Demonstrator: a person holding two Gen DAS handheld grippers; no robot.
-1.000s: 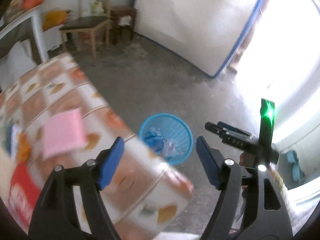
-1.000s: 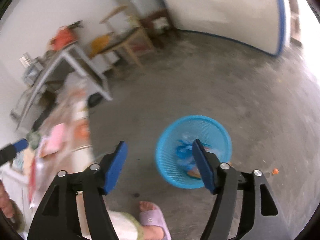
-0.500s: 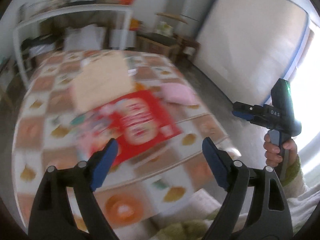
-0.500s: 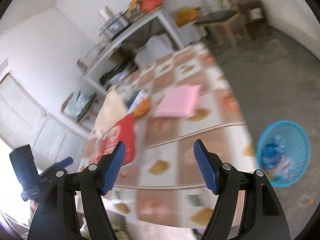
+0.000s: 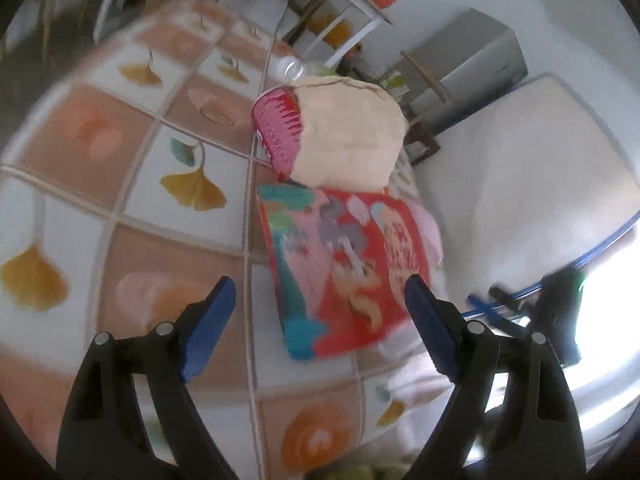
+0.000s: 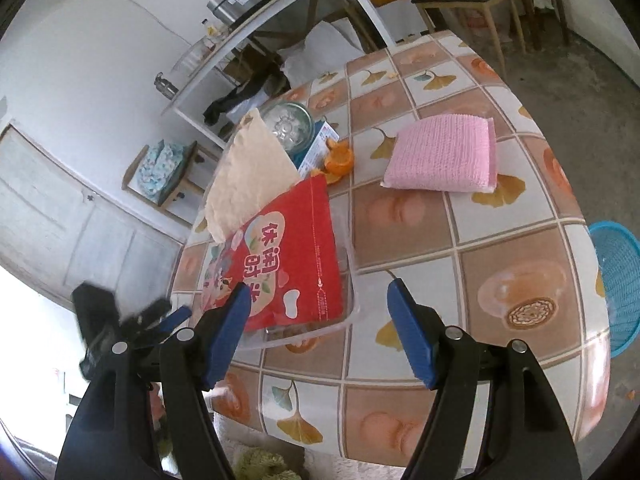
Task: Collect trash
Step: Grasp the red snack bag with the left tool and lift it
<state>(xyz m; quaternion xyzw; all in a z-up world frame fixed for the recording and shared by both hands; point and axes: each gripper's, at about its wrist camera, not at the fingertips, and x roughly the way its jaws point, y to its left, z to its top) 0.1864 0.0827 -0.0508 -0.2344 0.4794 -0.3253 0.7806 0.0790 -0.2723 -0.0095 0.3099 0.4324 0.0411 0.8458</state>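
Swung away from the floor and the blue basket point(image 6: 618, 284) of a second ago — now aimed down over the table point(image 6: 440, 240) with its ginkgo-leaf tile cloth. Left tongs point(image 5: 316, 312) just widened, blue pads apart with nothing between them, above the red snack bag point(image 5: 348, 264); print blurred in that view. Right tongs point(image 6: 318, 332) also apart and empty, over the near edge of a clear plastic tray point(image 6: 352, 280). Red snack bag lying in that tray, large white Chinese characters on it reading 休闲 and 时 plus one more, half hidden by a pad; a line of small print along its side, too fine to read. Crumpled beige paper point(image 6: 248, 172) resting partly on the bag's far end. Orange peel point(image 6: 339, 160) just behind, beside a blue-and-white carton point(image 6: 320, 144) — lettering illegible. Pink sponge cloth point(image 6: 442, 158) well apart on the right. Blue basket off the table's right edge, on the floor.
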